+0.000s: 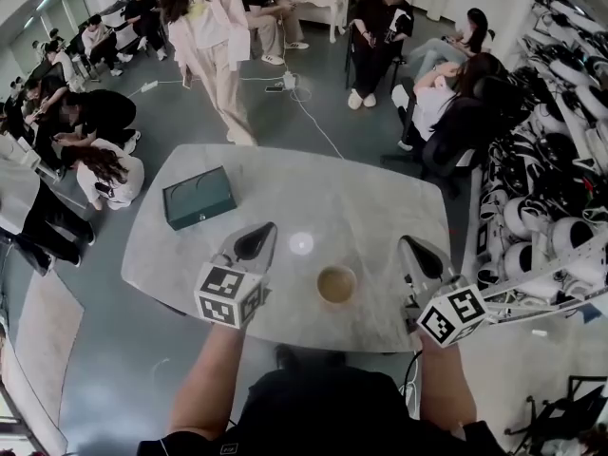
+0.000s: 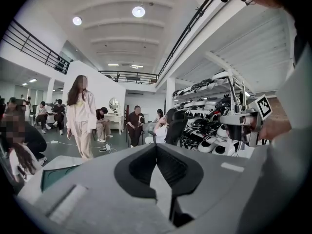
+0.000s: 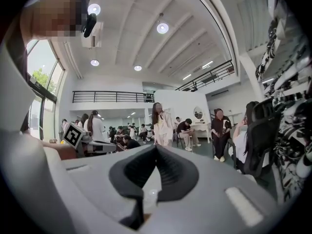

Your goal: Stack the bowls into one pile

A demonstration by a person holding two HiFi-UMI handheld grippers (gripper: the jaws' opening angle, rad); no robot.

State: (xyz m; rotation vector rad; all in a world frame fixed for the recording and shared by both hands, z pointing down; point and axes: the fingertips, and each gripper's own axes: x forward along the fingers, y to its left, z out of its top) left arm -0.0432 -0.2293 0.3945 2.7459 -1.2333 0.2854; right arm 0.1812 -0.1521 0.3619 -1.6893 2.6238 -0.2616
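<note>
My left gripper point(image 1: 267, 230) has its jaws pressed together with nothing between them, and my right gripper point(image 1: 408, 244) is closed and empty the same way; both hang above the pale grey, rounded stone-look table point(image 1: 380, 198). The small round tan bowl point(image 1: 336, 284) sits on the table between the two grippers, near the edge closest to me; from above I cannot tell how many bowls are nested there. A dark teal rectangular box point(image 1: 199, 198) lies further off to my left.
</note>
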